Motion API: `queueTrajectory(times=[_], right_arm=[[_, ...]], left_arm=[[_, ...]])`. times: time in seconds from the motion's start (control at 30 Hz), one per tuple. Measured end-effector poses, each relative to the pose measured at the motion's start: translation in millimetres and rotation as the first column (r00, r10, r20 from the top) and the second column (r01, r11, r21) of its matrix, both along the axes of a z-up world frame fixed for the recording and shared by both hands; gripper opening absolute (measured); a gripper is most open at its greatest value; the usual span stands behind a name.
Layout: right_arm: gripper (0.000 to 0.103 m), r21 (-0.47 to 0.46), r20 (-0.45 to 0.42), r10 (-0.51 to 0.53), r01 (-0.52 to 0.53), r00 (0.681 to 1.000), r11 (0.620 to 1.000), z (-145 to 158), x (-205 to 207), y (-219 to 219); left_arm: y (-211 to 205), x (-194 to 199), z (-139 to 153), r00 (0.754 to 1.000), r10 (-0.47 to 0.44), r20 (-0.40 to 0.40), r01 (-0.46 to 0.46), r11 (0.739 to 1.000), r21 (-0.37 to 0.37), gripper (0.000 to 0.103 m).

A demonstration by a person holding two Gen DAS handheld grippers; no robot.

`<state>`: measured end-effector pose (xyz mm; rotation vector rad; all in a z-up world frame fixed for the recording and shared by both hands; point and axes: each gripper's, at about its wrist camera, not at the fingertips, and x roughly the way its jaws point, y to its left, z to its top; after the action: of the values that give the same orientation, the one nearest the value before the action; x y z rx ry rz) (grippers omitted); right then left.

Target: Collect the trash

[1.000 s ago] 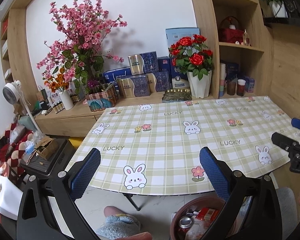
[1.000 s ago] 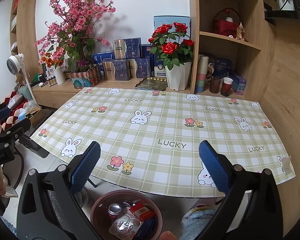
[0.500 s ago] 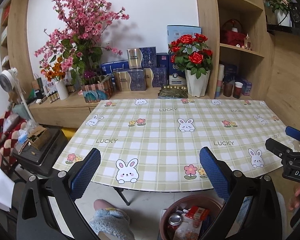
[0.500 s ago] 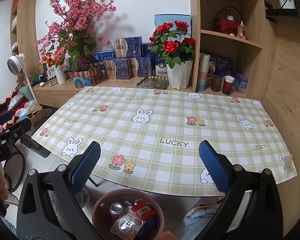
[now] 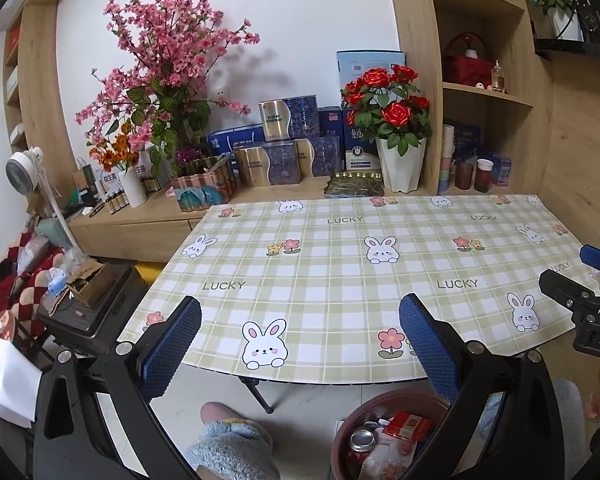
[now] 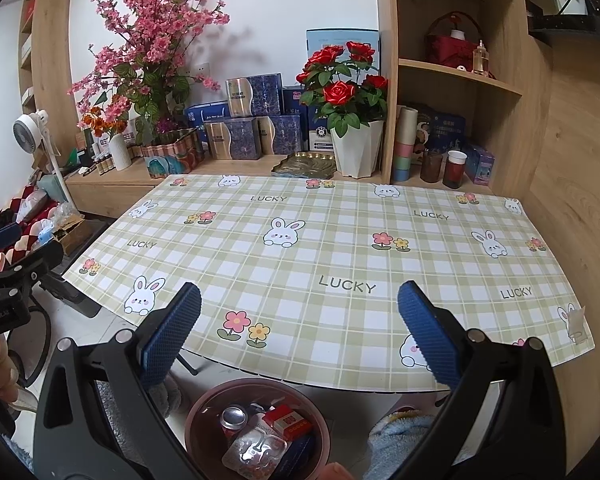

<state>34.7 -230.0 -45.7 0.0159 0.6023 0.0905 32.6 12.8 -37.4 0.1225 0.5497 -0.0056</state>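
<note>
1. The left tool [image 5: 300,340] was held with its blue pads spread wide and nothing between them; the right tool [image 6: 299,334] was likewise wide and empty. Both were poised above the near edge of the tabletop [image 6: 340,240], the right tool also visible at the right margin of the left wrist view.

2. Below the tools, on the floor just in front of the tabletop's near edge, the brown trash bin [image 6: 204,420] was seen. A crushed can [image 6: 233,418], a red packet [image 6: 287,420] and a clear blister pack [image 6: 256,450] were lying in it.

3. No loose trash could be made out on the checked cloth; only printed rabbits and flowers were shown there. The collecting was judged to be finished or nearly so.

4. To do the step well, the tabletop was to be scanned once more, edges and far corners included, before the tools were lowered.

5. The vase of red roses [image 6: 356,152], the boxes and the cups [image 6: 454,168] on the shelf behind were judged to be ornaments, not trash, and were best left untouched.

6. Fluffy slippers [image 5: 228,448] were seen beside the bin, so care near the floor was advised.
</note>
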Motion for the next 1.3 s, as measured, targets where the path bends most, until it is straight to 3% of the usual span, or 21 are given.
queueTrajectory(times=[0.93, 1.2, 1.3], right_arm=[[0.097, 0.0, -0.002, 0.001, -0.001, 1.0, 1.0, 0.2, 0.2, -1.0], [0.097, 0.001, 0.001, 0.0, 0.0, 1.0, 1.0, 0.4, 0.0, -1.4], [0.097, 0.003, 0.002, -0.001, 0.001, 1.0, 1.0, 0.4, -0.5, -2.2]], left_arm=[[1.5, -0.4, -0.8, 1.0, 0.005, -0.004, -0.005, 1.0, 0.0, 0.097], [2.2, -6.4, 3.5, 0.999, 0.008, 0.035, -0.009, 1.0, 0.015, 0.097], [2.6, -2.9, 3.6, 1.0, 0.006, 0.007, -0.006, 1.0, -0.01, 0.097]])
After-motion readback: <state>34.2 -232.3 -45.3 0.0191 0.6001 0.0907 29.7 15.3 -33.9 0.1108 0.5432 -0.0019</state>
